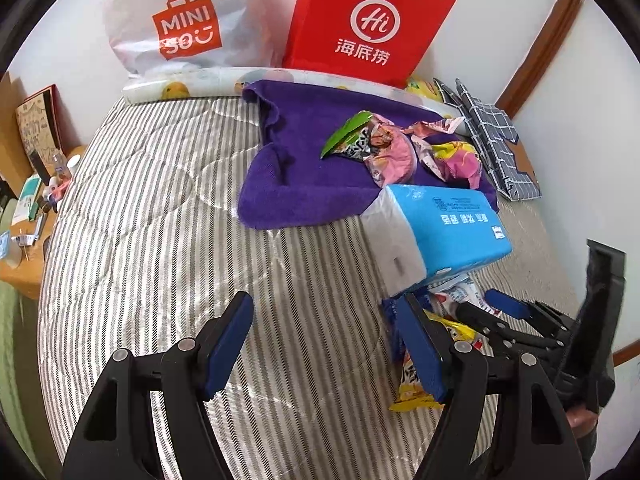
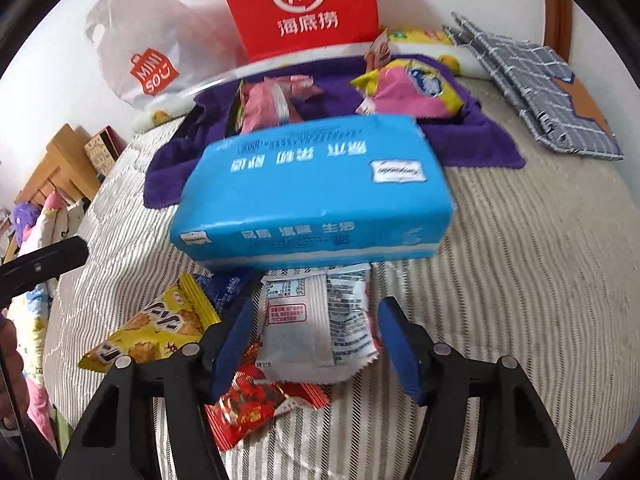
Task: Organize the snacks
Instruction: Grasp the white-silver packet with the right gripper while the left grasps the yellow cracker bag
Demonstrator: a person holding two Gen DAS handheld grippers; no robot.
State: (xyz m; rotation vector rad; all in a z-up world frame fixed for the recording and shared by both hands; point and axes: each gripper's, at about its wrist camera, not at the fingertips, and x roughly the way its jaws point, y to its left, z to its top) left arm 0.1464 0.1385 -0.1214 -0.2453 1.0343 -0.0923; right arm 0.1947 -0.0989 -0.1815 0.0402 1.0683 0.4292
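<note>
1. Left wrist view: left gripper (image 1: 324,344) is held over the striped bedspread (image 1: 160,208), jaws apart w/ nothing between them. Three or so snack packs (image 1: 384,148) are already gathered on the purple towel (image 1: 288,184) at far centre, so part of the sorting is judged done. A blue tissue pack (image 1: 444,232) sits at the towel's near right corner, resting on the loose snacks. Right gripper (image 1: 456,312) is seen near right, low over that pile.

2. Right wrist view: right gripper (image 2: 316,340) straddles a white snack packet (image 2: 320,324); jaws are apart, pads either side of the packet w/ gaps showing, so no clamp yet. The packet lies flat, back face up, long axis running near-to-far, far end tucked under the tissue pack (image 2: 312,196). A yellow biscuit pack (image 2: 152,328) lies to its left, long axis diagonal, near-left to far-right; a red candy pack (image 2: 256,404) is nearest, partly under the white one; a dark blue wrapper (image 2: 224,284) is glimpsed behind. At least four packs are judged left to move.
</note>
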